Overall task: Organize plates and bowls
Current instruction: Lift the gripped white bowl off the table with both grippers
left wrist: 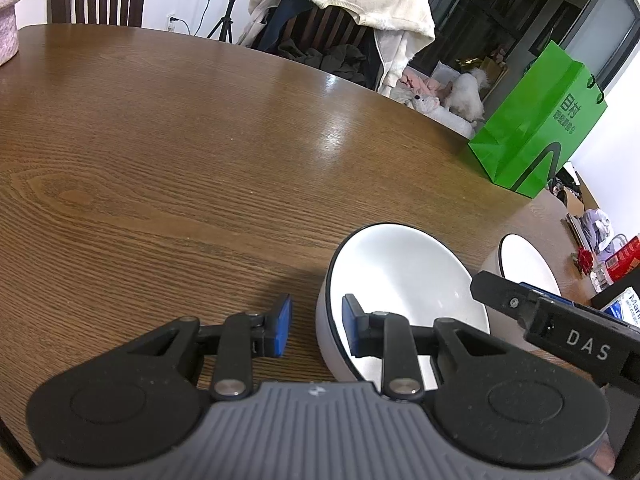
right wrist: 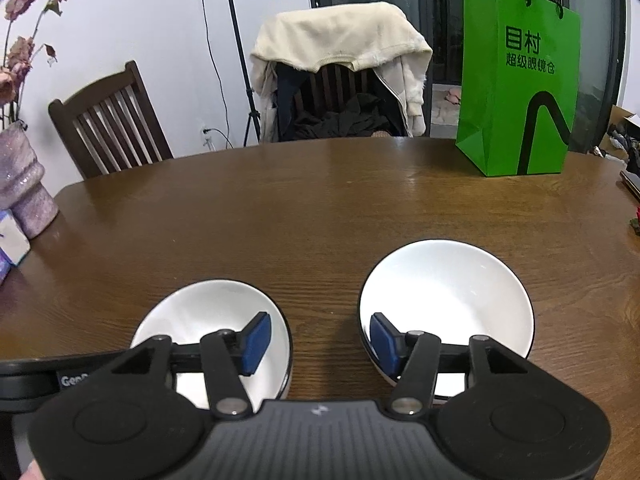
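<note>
Mid-way through gathering the bowls, by the look of it: two white, black-rimmed ones side by side on the table (right wrist: 320, 208), on the near side of the green bag (right wrist: 520, 92), neither yet nested in the other. No plates in sight.

Left gripper (left wrist: 316, 328) straddling the rim of the bowl farther from the bag (left wrist: 404, 280), on the side turned away from the bag: one blue pad inside, the other outside with a strip of wood showing between it and the wall. Loose, then, not clamped, as far as can be judged.

Right gripper (right wrist: 316, 344) spread wide and holding nothing, spanning the gap between the two bowls: one pad above the bowl farther from the bag, the other dipped inside the bowl nearer the bag (right wrist: 446, 292), just within its rim on the side away from the bag.

Next move, probably: shift the right gripper toward the bag until that rim sits squarely between both pads, pinch it, lift clear, then lower into the other bowl. Needs a firm squeeze, since glazed walls look slippery, and a steady hold from the left gripper.

Writing: on the bag, "目村" above "超级眼镜仓". On the right gripper's finger, seen from the left wrist, "DAS". On a black band beside the right gripper, on the side away from the bag, "Gen", the rest cut off.
</note>
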`<state>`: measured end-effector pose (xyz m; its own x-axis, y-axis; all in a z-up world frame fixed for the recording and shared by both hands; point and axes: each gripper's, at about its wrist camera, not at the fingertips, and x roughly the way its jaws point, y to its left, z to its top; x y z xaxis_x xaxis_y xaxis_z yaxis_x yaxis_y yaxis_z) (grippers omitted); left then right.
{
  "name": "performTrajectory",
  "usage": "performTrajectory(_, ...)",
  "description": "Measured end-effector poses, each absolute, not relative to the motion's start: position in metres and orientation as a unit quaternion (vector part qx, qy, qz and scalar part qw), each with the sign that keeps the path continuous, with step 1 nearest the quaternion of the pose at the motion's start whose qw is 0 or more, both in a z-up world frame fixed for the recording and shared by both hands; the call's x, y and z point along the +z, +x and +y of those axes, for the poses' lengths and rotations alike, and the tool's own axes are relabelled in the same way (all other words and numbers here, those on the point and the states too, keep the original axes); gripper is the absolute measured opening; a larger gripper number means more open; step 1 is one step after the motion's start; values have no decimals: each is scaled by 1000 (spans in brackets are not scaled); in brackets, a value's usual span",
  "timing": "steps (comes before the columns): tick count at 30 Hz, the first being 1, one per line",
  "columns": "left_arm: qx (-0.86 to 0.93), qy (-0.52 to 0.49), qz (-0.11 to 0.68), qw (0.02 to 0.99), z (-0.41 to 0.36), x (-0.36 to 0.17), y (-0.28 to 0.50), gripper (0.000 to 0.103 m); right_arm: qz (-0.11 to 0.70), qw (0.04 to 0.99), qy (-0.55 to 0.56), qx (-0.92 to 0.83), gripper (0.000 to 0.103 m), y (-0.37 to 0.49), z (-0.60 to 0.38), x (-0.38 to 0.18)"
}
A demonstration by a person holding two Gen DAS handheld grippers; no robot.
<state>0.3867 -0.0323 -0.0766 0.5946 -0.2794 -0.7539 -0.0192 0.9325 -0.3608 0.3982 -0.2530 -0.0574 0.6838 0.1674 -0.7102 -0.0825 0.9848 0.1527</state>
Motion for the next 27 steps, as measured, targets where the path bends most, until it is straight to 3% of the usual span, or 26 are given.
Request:
performTrajectory(2, -75, -168, 444, 877, -32, -76, 386, 27, 388, 917, 57, 72, 54, 396, -253, -56)
performTrajectory(5, -75, -169, 444, 877, -33, -76, 386, 27, 382, 917, 67, 90, 41, 392, -254, -52)
performTrajectory(9, -75, -168, 445, 877, -33, -76, 385, 27, 385, 916, 58, 95, 39, 391, -249, -52)
performTrajectory(14, -77, -166, 445, 876, -33, -76, 386, 27, 409, 906, 58, 97, 25, 397, -246, -62)
performTrajectory(17, -78, -166, 447, 875, -33, -76, 386, 25, 416, 902, 56, 103, 22, 398, -242, -67)
performTrajectory(19, -81, -166, 447, 875, -33, -76, 385, 21, 420, 899, 56, 108, 15, 398, -241, -69)
performTrajectory(22, -86, -167, 448, 874, -33, -76, 385, 16, 426, 896, 57, 114, 12, 399, -240, -73)
performTrajectory(27, -84, -166, 448, 874, -35, -76, 384, 16, 431, 893, 65, 111, 8, 402, -240, -77)
